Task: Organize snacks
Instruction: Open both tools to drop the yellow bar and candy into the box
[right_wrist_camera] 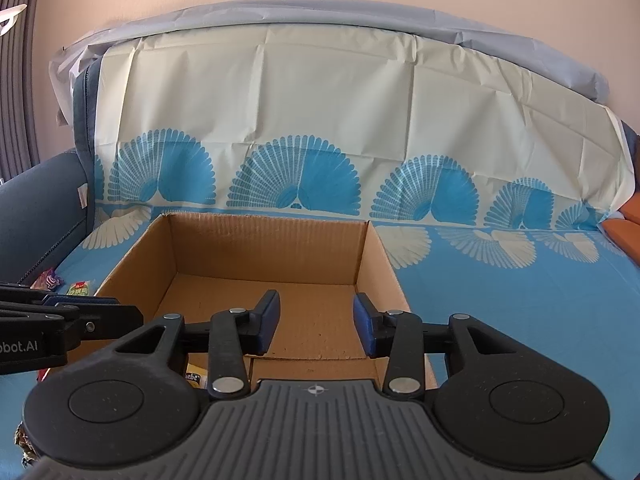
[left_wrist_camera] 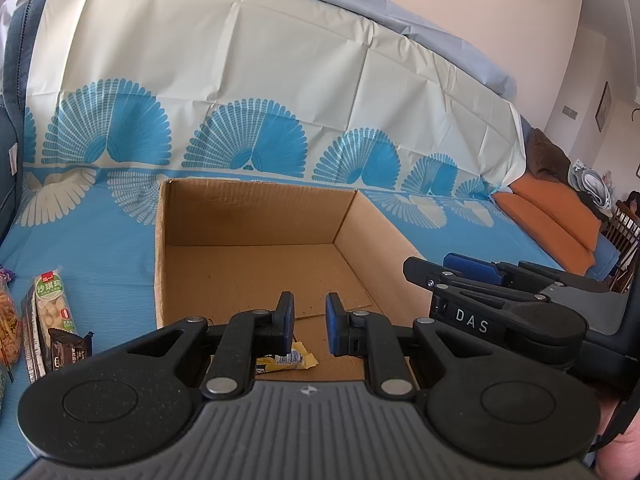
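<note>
An open cardboard box [left_wrist_camera: 256, 216] [right_wrist_camera: 264, 248] stands on the blue cloth. Inside it, near the front wall, lies a small yellow snack packet [left_wrist_camera: 298, 360], partly hidden under my left gripper's finger; a corner of it [right_wrist_camera: 196, 378] shows in the right wrist view. My left gripper [left_wrist_camera: 310, 320] hovers over the box with a narrow gap between its blue pads and nothing in it. Beside it, over the box's right part, my right gripper [right_wrist_camera: 316, 322] stands open wider, holding nothing. More snacks lie left of the box: a green-and-white packet [left_wrist_camera: 50, 308] and a brown packet [left_wrist_camera: 68, 350].
An orange snack bag [left_wrist_camera: 8, 332] lies at the far left edge, and a purple packet [right_wrist_camera: 50, 280] sits further back. The sofa back [right_wrist_camera: 320, 92] is draped in cream cloth with blue fans. Orange cushions [left_wrist_camera: 548, 220] and a wooden chair [left_wrist_camera: 624, 236] are at the right.
</note>
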